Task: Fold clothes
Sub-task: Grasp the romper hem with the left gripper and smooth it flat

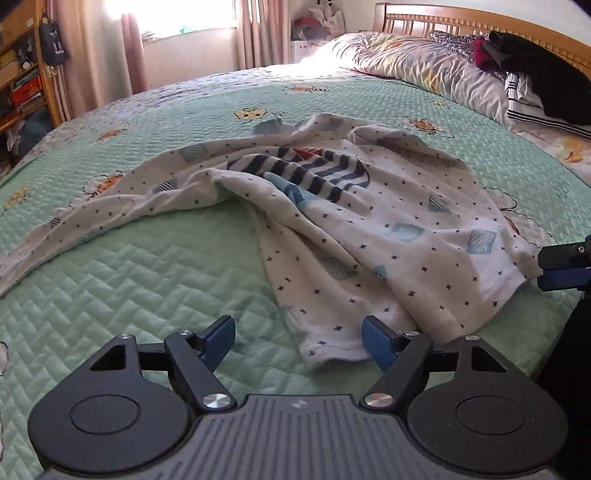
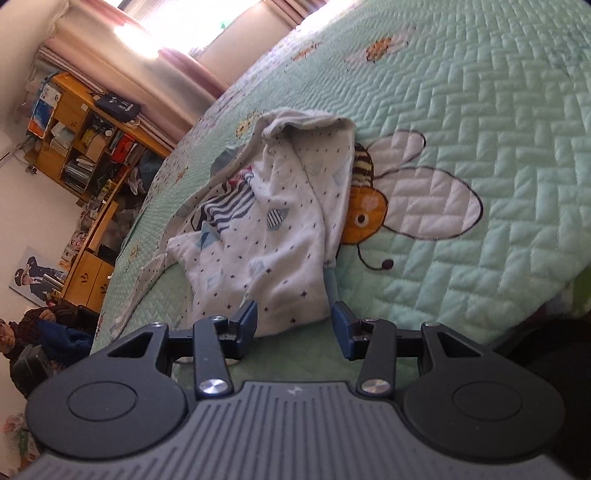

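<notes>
Left wrist view looks across a bed covered by a mint-green quilted bedspread printed with orange bees. A rumpled white cotton garment dotted with small dark stars and pale blue patches lies on it, near the middle of the bed toward the near edge; a navy-and-white striped panel shows in its folds, and one long part trails off to the left. The left claw hovers at the garment's near hem with its blue-padded fingers spread wide; the hem lies between them, and the right-hand pad is just beside or touching the cloth, though nothing is gripped. At the right edge of this view the right claw comes in sideways next to the garment's right corner.

From the right wrist view, tilted, the same garment is bunched in a heap, partly covering a large embroidered orange bee with white wings on the bedspread. The right claw is released as well, its fingers apart with the garment's near corner lying between them and against the left-hand pad.

Farther back are a patterned pillow, a pile of dark clothes by the wooden headboard, pink curtains and a cluttered wooden bookshelf.
</notes>
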`<state>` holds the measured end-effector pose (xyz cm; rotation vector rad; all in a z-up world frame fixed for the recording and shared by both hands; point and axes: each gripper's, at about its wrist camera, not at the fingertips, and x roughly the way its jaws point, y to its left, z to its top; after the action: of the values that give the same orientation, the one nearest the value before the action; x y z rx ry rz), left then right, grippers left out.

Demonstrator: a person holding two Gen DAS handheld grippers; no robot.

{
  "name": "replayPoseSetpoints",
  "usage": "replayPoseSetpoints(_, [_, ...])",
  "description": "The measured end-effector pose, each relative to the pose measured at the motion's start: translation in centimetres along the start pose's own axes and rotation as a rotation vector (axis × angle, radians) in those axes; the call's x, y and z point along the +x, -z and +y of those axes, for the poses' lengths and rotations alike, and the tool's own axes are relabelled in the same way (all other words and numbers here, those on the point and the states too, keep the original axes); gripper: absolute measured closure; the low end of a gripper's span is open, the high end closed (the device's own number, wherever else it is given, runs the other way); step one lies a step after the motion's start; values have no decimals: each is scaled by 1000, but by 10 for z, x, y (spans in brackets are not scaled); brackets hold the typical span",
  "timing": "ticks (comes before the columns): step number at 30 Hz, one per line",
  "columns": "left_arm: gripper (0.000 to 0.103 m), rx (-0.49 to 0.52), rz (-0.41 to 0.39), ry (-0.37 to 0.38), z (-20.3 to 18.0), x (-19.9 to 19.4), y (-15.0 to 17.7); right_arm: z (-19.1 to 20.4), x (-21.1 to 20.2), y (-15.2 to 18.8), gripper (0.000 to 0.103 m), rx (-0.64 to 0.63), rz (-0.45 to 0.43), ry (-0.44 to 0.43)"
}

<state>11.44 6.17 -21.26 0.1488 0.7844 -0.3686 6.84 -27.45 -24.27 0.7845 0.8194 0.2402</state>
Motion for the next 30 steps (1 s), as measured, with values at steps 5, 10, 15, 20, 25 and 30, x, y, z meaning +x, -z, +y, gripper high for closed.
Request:
replayPoseSetpoints(5, [26,-113,12,95,10,8,-3,-11,6,1,56,99,24,-71])
replayPoseSetpoints(10, [47,-235,10,195,25,14,-5,-8,8,0,56,110,30,-99])
replayPoseSetpoints(15, [85,-357,19,241,36,16,0,-8,5,-2,56,101,17,-86])
replayPoseSetpoints(20, [95,-467,10,256,49,14,11,-4,3,-4,56,62,8,-68])
replayPoseSetpoints(25, [98,-489,-63,186,68,-14,10,-1,-1,-4,56,37,-4,-54])
replayPoseSetpoints(30, [99,-534,-164,67,111,-73,24,2,-11,-8,56,14,-40,-59])
